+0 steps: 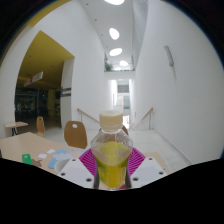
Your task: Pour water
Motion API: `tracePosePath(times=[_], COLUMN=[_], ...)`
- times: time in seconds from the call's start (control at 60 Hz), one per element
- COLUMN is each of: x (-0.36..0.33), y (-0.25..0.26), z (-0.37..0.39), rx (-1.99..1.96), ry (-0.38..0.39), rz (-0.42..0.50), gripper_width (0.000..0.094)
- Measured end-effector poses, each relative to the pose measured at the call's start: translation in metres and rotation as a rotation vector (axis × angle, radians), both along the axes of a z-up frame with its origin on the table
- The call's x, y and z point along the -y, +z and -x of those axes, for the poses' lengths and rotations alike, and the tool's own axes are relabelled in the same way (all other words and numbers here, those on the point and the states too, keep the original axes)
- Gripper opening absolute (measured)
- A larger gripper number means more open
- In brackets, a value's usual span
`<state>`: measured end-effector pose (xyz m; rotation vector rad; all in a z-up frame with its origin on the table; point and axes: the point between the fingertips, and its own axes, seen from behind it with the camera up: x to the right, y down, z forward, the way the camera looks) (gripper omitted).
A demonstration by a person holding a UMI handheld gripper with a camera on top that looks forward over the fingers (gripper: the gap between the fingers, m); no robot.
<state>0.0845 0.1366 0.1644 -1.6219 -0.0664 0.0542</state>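
Note:
A clear plastic bottle [111, 152] with a cream cap and yellow liquid stands upright between my fingers. My gripper [111, 163] is shut on the bottle; both magenta pads [137, 159] press on its sides. The bottle is held up in the air, well above the tables below. Its lower part is hidden by the gripper body. No cup or other vessel shows.
A table [30, 153] with blue and white items lies low beside the left finger. A wooden chair [75, 133] stands behind it. A round table [14, 126] with another chair is farther left. A tall white hall with a stair rail [148, 113] stretches beyond.

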Motion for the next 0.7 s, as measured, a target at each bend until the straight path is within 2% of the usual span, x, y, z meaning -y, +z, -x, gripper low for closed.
tracePosePath(times=[0.1,0.233,0.3,0.383,0.5,0.583,0.7], x=[-0.006,-0.011,-0.014,-0.013,-0.009,0.001,0.041], y=[-0.055,-0.098,-0.099,-0.097,-0.101,-0.108,-0.096], z=[-0.021,-0.023,-0.018,-0.022,-0.025,-0.027,-0.037], rx=[-0.028,0.012,-0.001,-0.013,-0.003,0.017,0.010], ry=[-0.013,0.000,0.004,0.005,0.005,-0.009,-0.010], rz=[0.134,0.215,0.172,0.178,0.215,0.265,0.273], gripper_width=[0.0361,0.0372,0.0363,0.0385,0.0580,0.0880,0.0856])
